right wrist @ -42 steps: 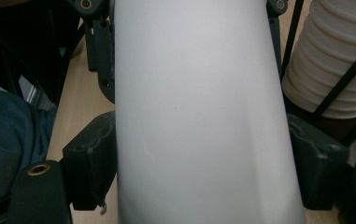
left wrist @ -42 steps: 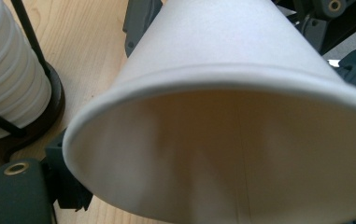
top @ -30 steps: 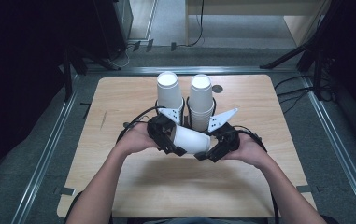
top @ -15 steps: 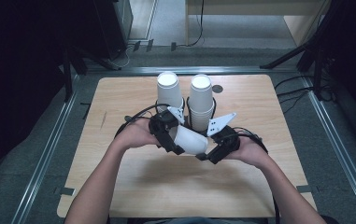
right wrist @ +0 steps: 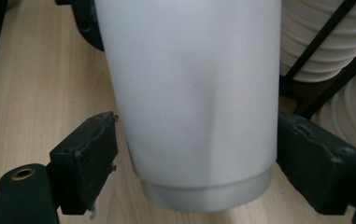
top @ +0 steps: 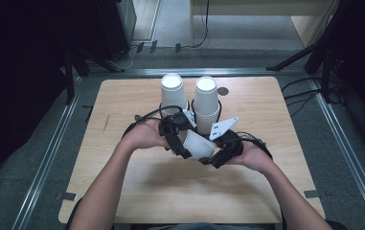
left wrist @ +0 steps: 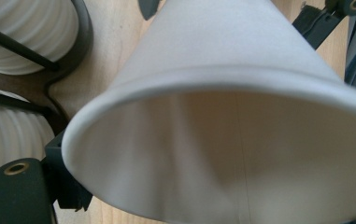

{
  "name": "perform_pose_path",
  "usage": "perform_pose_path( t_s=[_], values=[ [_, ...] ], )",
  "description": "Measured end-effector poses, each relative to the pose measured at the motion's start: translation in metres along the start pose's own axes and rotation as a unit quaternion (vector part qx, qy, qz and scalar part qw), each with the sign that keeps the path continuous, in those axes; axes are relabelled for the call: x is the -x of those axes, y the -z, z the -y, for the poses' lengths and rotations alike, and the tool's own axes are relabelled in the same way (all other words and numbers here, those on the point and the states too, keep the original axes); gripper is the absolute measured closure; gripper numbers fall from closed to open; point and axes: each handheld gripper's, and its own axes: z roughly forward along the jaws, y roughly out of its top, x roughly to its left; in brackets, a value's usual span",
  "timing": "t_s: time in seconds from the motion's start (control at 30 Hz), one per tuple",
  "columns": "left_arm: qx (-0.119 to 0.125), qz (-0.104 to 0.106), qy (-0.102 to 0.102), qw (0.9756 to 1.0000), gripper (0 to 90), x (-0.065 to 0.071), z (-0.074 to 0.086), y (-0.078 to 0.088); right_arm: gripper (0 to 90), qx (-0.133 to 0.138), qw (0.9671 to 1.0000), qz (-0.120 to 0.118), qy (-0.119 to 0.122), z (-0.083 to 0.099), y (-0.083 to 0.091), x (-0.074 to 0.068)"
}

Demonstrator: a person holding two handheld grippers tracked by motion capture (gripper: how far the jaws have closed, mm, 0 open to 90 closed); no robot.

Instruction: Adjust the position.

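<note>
Scene: a person sits at a wooden table [top: 122, 191] with a two-jaw gripper in each hand, seen from above
Cup: 1 white paper cup [top: 198, 145] lies on its side in the air at the table's centre, between both grippers, mouth toward 9 o'clock, base toward 3 o'clock
Left gripper [top: 176, 141]: at the cup's mouth; the rim [left wrist: 213, 79] sits right against its camera and its jaws stand wide, but whether they press on the rim I cannot tell
Right gripper [top: 217, 155]: its 2 jaws flank the cup's base end [right wrist: 208, 191]; the right jaw looks to be touching the wall, while a thin gap shows at the left one, so a firm grip is unclear
Stacks: 2 upright stacks of white cups in a black wire holder at 12 o'clock, left stack [top: 172, 91] and right stack [top: 206, 98], just beyond the grippers
Progress: judged from the frames, 1 cup is off the stacks and shared between both grippers; setting it down or restacking it is left, and no loose cup stands on the table
</note>
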Motion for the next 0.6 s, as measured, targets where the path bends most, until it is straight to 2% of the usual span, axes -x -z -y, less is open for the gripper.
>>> perform_pose_path(
  t_s=[0.1,0.23,0.5,0.6],
  values=[
    [-0.012,-0.009,-0.001,0.9999,11.2,0.002,-0.002,-0.005,15.8,-0.006,1.0,0.003,-0.002,0.0,-0.003,0.0],
    [-0.023,-0.005,-0.002,0.9997,11.2,0.002,-0.003,-0.01,15.8,-0.008,1.0,0.003,-0.003,0.0,-0.007,0.0],
    [-0.036,0.014,0.003,0.9993,10.9,0.004,-0.005,-0.02,15.8,0.001,0.9997,-0.025,-0.002,0.001,-0.015,-0.004],
    [-0.04,0.016,0.003,0.9991,10.6,0.004,-0.006,-0.022,16.2,0.002,0.9996,-0.028,0.004,0.001,-0.017,-0.005]
  ],
)
